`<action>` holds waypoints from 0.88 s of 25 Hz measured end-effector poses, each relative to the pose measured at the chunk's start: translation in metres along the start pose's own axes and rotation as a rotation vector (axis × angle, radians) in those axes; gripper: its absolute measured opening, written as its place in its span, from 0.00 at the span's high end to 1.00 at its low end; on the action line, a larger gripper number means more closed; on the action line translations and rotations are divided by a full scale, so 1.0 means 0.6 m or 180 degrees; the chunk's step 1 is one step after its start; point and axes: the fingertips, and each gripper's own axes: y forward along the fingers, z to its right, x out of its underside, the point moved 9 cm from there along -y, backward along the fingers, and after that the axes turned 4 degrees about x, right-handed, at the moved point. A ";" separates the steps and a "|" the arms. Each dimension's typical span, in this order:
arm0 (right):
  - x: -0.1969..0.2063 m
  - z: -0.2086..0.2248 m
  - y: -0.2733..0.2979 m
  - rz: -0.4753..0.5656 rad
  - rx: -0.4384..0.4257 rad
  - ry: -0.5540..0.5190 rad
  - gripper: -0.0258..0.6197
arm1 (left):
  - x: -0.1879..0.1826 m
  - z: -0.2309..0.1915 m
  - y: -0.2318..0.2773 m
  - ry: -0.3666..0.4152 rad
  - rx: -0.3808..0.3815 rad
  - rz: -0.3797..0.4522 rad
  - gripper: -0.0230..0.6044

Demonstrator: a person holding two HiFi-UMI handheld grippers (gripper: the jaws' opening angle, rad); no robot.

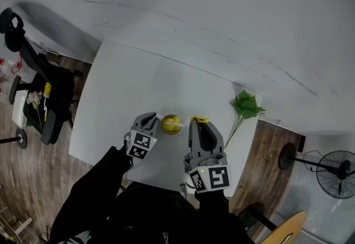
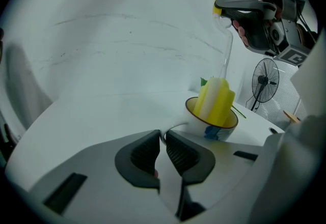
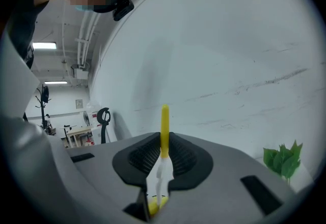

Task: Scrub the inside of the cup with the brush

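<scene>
Both grippers sit low in the middle of the head view, side by side over the white table (image 1: 127,93), pointing toward the top of the frame. The left gripper (image 2: 163,139) tilts downward, its fingers pinched together on the white handle of the cup (image 2: 204,127), which stands just beyond them, right of centre. The right gripper (image 3: 164,139), held higher, is clamped on the thin handle of the brush (image 2: 216,100), whose yellow head stands inside the cup.

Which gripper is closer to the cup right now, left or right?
Left. The left gripper is shut on the handle of the cup, touching it. The right gripper sits off to the cup's right, holding the brush by its handle end, brush head in the cup.
</scene>
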 end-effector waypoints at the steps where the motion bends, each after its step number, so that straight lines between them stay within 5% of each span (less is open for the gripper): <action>1: 0.001 0.000 0.000 -0.0003 0.0005 -0.0003 0.86 | 0.000 0.000 0.000 0.0000 0.0005 -0.0001 0.88; 22: 0.041 -0.021 0.023 -0.0190 -0.0023 -0.0038 0.86 | 0.001 -0.002 -0.001 -0.0040 0.0045 0.0052 0.88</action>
